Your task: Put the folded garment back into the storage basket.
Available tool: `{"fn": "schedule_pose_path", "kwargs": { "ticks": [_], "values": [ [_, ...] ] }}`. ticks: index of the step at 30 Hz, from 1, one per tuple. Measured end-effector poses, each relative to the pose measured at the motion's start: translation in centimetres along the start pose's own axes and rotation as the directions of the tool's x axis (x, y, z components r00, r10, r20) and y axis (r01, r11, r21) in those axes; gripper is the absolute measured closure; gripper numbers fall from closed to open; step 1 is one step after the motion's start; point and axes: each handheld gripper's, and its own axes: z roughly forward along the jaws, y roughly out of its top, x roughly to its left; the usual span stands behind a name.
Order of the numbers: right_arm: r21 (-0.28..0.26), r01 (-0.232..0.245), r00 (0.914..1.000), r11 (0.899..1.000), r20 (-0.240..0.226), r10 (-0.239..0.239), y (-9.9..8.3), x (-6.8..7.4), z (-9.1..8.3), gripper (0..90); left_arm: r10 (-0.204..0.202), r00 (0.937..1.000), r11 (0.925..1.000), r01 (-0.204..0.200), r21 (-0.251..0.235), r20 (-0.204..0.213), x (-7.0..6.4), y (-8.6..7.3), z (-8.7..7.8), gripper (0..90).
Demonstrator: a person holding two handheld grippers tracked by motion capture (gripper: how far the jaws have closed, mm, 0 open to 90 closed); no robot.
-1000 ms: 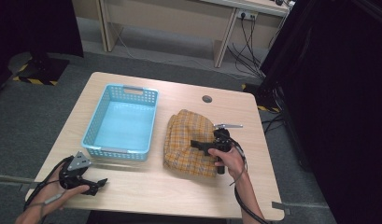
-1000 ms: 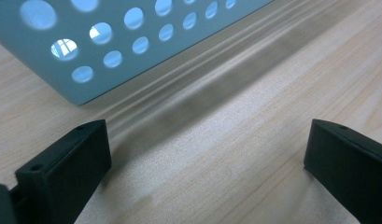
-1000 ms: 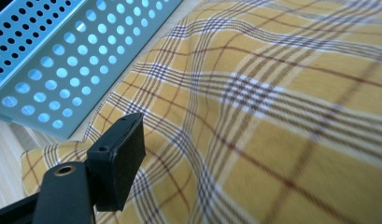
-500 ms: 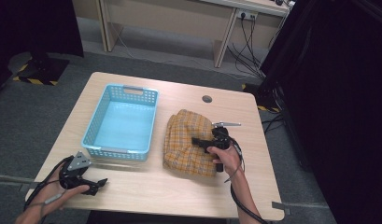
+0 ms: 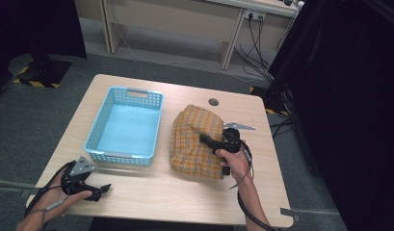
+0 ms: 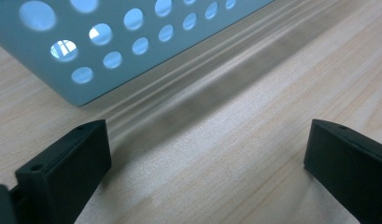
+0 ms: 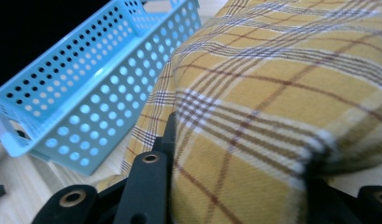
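Presently, the folded yellow plaid cloth (image 5: 197, 142) lies on the light wooden table (image 5: 185, 202), in its right half, just beside the right long wall of the light-blue perforated plastic basket (image 5: 124, 126). Whether cloth and basket touch cannot be told from the high view; the right gripper view shows the cloth's lower corner close against the basket's wall.

The right gripper (image 5: 207, 140), black and held in the person's right hand (image 5: 235, 163), sits at the cloth's right edge, toward the table's near side. Its jaws reach leftward over the fabric. In the right gripper view, the plaid cloth (image 7: 272, 112) bulges up between the two black jaws, which stand on either side of a thick fold and press against it: the gripper pinches the cloth. The fold rises above the jaws and hides their tips.

The left gripper (image 5: 102, 190) rests low at the table's near left corner, held in the left hand (image 5: 45, 209), with its grey three-cornered plate on top. It points right, along the near edge. In the left gripper view, its two jaws stand spread wide apart over bare wood, with nothing between them, and the basket's perforated wall (image 6: 109, 42) lies just beyond.

A small round dark grommet (image 5: 213, 102) sits in the tabletop near the far edge, beyond the cloth. The basket stands in the table's left half, its handle end toward the far edge.
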Motion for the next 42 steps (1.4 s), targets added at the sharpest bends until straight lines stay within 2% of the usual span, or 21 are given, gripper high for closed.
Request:
{"fn": "schedule_pose_path", "kwargs": {
  "ticks": [10, 21, 27, 36, 42],
  "values": [
    [-0.047, 0.005, 0.9994, 0.999, -0.033, -0.007, 1.1, 0.9, -1.4, 69.0, -0.002, 1.0000, 1.0000, 0.002, 0.000, 0.000, 0.0, 0.0, 0.0, 0.0],
    [-0.088, 0.008, 0.9980, 0.996, -0.061, -0.014, 3.8, 2.3, -2.7, 68.9, -0.006, 1.0000, 1.0000, 0.006, -0.003, 0.001, 0.0, 0.0, 0.1, 0.0],
    [-0.092, -0.004, 0.9967, 0.996, -0.081, -0.004, 5.0, 3.3, -2.8, 68.8, -0.005, 1.0000, 1.0000, 0.005, -0.003, 0.001, 0.0, 0.0, 0.1, 0.0],
    [-0.099, 0.021, 0.9947, 0.995, -0.098, -0.031, 6.4, 5.1, -3.0, 68.8, -0.006, 1.0000, 1.0000, 0.006, -0.001, 0.001, 0.0, 0.1, 0.1, 0.0],
    [-0.099, 0.027, 0.9940, 0.995, -0.103, -0.037, 7.1, 5.8, -3.1, 68.7, -0.006, 1.0000, 1.0000, 0.006, -0.001, 0.001, 0.0, 0.1, 0.1, 0.0]
  ]
}}
